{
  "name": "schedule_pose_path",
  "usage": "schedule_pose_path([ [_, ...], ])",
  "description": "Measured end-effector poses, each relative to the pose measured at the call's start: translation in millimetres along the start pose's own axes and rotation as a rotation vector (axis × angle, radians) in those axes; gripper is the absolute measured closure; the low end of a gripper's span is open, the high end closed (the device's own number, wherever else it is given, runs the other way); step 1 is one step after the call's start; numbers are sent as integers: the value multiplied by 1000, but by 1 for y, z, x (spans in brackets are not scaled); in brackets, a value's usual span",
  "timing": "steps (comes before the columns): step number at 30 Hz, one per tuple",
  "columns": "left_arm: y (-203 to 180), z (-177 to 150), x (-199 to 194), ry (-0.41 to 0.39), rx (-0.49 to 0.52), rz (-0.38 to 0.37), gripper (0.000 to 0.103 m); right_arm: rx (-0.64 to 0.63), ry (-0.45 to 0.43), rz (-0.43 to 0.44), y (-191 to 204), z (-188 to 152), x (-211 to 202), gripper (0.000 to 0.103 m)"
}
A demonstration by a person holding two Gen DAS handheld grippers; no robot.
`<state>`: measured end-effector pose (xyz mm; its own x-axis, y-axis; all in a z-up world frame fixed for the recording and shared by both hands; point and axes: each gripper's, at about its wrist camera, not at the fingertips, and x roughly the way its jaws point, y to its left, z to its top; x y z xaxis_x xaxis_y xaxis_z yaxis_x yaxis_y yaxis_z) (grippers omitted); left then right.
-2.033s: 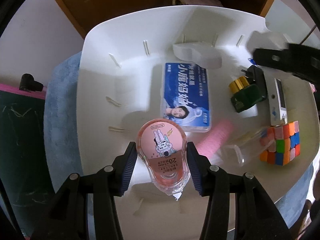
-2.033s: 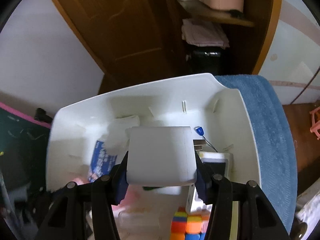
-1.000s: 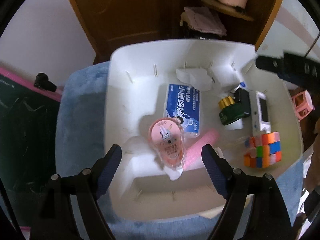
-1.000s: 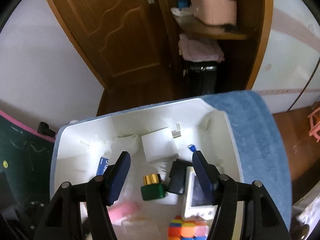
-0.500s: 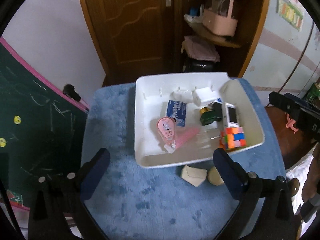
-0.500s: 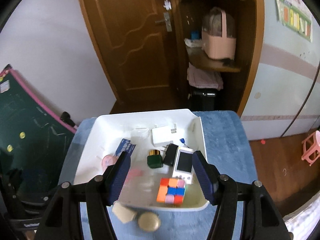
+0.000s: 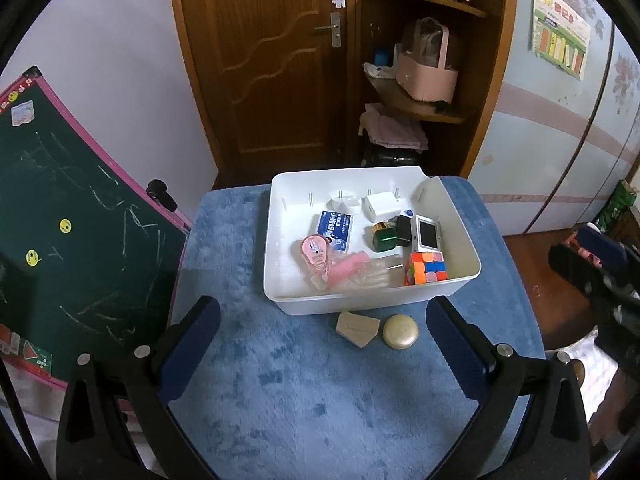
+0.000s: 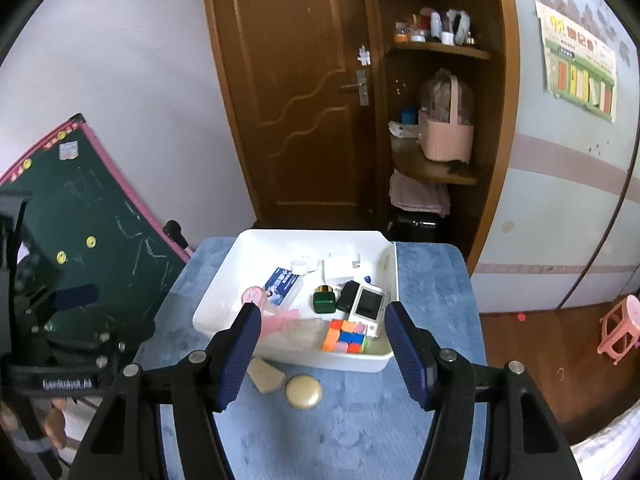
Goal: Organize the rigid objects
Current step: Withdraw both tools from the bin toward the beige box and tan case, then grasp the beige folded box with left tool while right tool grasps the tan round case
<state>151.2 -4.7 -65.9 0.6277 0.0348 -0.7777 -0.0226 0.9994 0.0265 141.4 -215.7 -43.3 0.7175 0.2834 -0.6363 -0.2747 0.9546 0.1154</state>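
Both tongs stood apart and empty: left gripper [image 7: 322, 350] spread wide above the blue plush rug [image 7: 280, 400], right gripper [image 8: 322, 354] likewise, held high over the near rim of the white plastic bin [image 8: 222, 280]. I judged that height a survey stance, to choose the next pick.

Just outside the bin's near wall, on the rug, lay a beige angular box [image 7: 357, 328] and, beside it, a round gold compact [image 7: 400, 331], apart from each other and not yet binned.

Inside the bin: pink correction-tape dispenser [image 7: 315, 255], blue printed packet [image 7: 334, 229], white charger block [image 7: 382, 207], green gold-capped bottle [image 7: 382, 236], white small-screen device [image 7: 428, 234], colourful puzzle cube [image 7: 426, 267].

Two seconds earlier the left tongs clamped the dispenser and the right the charger block, down inside the bin. Both were since released, and the tongs had risen and backed off.
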Motion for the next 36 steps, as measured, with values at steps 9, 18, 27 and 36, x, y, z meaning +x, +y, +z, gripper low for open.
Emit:
schedule_pose_path([
  [9,-9,-35,27,34,80,-73,1,-24,-14,-9,6,-61,-5,28],
  [18,-17,-68,75,53,210,-106,1,25,44,-29,13,-127,39,28],
  [27,-21,-75,145,129,303,-184,1,72,132,-45,19,-165,95,28],
  [36,-22,-78,209,207,317,-216,1,134,200,-92,18,-175,163,28],
])
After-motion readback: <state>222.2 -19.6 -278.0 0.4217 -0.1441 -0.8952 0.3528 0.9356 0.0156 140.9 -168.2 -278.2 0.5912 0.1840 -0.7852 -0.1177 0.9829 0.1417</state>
